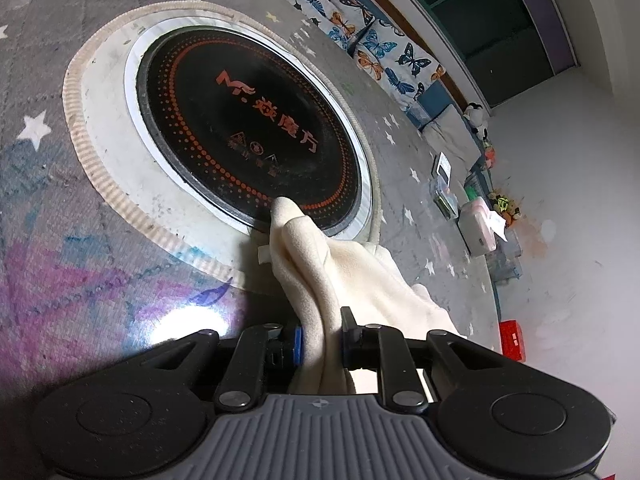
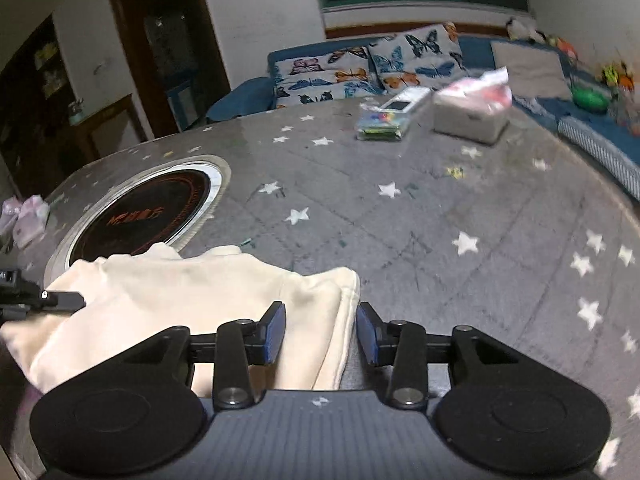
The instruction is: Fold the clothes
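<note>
Two views, taken in turn.

Left wrist: looked along the left claw (image 1: 323, 336) and found it narrowed to a slim gap, clamped on a thick bunch of the cream garment (image 1: 320, 264). Saw the cloth rising forward from the jaws to a limp peak just over the near rim of the round black hob (image 1: 248, 128) set into the star-printed table (image 1: 48, 240). Could not tell from here how much of the garment lay flat. Judged that this grip wanted holding firm and low, with the bunch kept from dragging across the hob.

Right wrist: found the garment lying on the table near the hob, already doubled in places, with stacked edges showing at its right end. Noted the right claw (image 2: 321, 334) about half open, straddling that layered end, its left pad (image 2: 276, 332) against the cloth and the other just beside the edge. Could not make out any squeeze, so took it as not gripping. Glimpsed the left claw's dark tip at the far left, on the garment's other end.

Fitted either a fold being set up or one just laid down. Judged that, for a neat result either way, needed all layers caught together at the right end, both ends kept level, and the edge between them kept taut and straight.
</note>
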Tool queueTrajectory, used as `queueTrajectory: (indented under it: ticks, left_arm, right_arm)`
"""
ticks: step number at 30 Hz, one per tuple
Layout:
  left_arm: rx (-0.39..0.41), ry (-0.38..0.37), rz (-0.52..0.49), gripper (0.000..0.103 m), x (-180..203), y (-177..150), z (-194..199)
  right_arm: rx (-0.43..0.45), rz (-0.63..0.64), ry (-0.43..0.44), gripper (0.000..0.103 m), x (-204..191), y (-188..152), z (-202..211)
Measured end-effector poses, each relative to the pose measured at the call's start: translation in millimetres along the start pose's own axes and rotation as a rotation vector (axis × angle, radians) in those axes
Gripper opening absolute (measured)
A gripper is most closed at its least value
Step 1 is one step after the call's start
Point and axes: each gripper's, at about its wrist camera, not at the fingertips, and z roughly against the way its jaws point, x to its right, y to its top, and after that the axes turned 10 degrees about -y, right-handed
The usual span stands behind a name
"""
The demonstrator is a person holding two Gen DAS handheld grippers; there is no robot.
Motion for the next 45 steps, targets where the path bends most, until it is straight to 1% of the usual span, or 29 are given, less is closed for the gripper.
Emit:
queueTrajectory:
  ticks: [4,5,6,8,9,10,13,18,22,28,31,33,38,42,45]
  left_arm:
    - [0.001,0.019,-0.036,0.019,6,-1,-1]
    - [0.001,0.027,-0.052,0.019,8,-2,-2]
    - [0.002,0.036,-0.069,0.019,10,-3,-2]
    - [0.002,0.052,-0.102,0.019,14,-5,-3]
    - [0.002,0.059,-0.116,0.019,16,-6,-3]
    - [0.002,0.064,-0.128,0.018,17,-6,-3]
    - [0.001,0.08,-0.172,0.018,20,-8,-3]
    - [-0.003,0.098,-0.236,0.017,24,-11,-4]
    - [-0.01,0.091,-0.265,0.017,24,-11,-5]
    - [-0.027,0.077,-0.301,0.018,24,-9,-6]
    - [-0.039,0.076,-0.327,0.017,25,-9,-6]
    - [-0.051,0.079,-0.34,0.016,27,-7,-7]
    - [-0.072,0.101,-0.406,0.015,42,-3,-7]
    - [-0.054,0.105,-0.473,0.015,57,-5,-4]
    - [-0.031,0.101,-0.502,0.015,68,-9,-4]
  right_arm:
    - [0.013,-0.022,0.015,0.038,0,-2,-1]
    - [0.014,-0.025,0.02,0.032,0,-3,-1]
    - [0.015,-0.03,0.024,0.031,-1,-3,-1]
    - [0.013,-0.042,0.033,0.023,-1,-4,-1]
    - [0.012,-0.043,0.038,0.022,-1,-4,0]
    - [0.011,-0.044,0.041,0.018,-1,-5,0]
    - [0.011,-0.045,0.043,0.015,-4,-5,2]
    - [0.006,-0.048,0.02,0.014,-9,-6,3]
    - [-0.008,-0.047,-0.002,0.019,-13,-4,2]
    - [-0.028,-0.05,-0.053,0.02,-21,-1,2]
    - [-0.031,-0.047,-0.074,0.013,-27,0,4]
    - [-0.018,-0.045,-0.092,0.011,-32,3,9]
    - [0.039,-0.051,-0.091,0.011,-37,7,26]
    - [0.082,-0.051,-0.08,0.011,-37,11,39]
    - [0.115,-0.051,-0.072,0.011,-37,13,48]
